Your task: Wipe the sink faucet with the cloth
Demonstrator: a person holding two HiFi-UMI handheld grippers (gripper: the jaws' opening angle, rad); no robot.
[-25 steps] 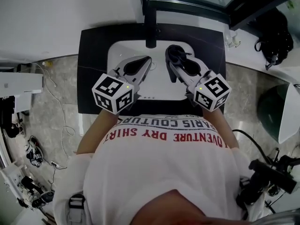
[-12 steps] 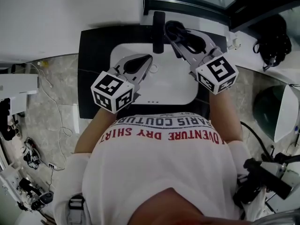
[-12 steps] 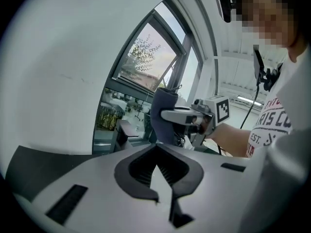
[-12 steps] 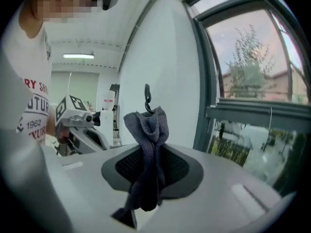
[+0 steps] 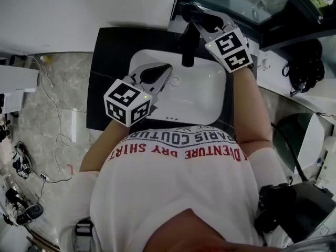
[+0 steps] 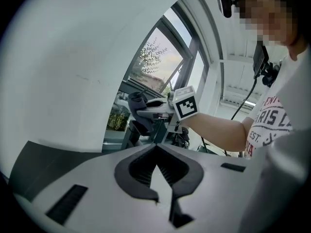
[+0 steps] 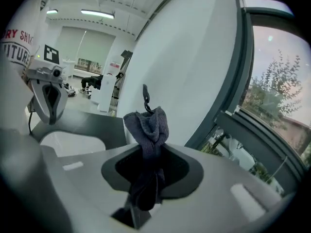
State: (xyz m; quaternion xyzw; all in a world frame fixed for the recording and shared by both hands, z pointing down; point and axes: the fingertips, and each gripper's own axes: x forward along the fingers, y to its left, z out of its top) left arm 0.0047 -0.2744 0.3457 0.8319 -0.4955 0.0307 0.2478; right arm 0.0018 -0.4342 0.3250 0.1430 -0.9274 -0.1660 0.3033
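A black faucet (image 5: 188,49) stands at the back rim of the white sink (image 5: 207,96), which is set in a dark counter (image 5: 107,88). My right gripper (image 5: 193,13) is raised behind and above the faucet, near the wall, shut on a dark grey cloth (image 5: 196,14). In the right gripper view the cloth (image 7: 148,125) bunches out past the jaws, with a thin black part (image 7: 145,95) behind it. My left gripper (image 5: 164,71) hovers over the basin's left side, jaws together with nothing in them. It also shows in the right gripper view (image 7: 48,98).
A white wall (image 5: 79,9) runs behind the counter, and a dark-framed window (image 5: 247,4) is at the back right. Cables (image 5: 55,125) lie on the stone floor at the left. A black bag (image 5: 304,62) rests at the right.
My right gripper has carried the cloth from over the basin up and back, past the faucet toward the wall. The left gripper has stayed over the basin.
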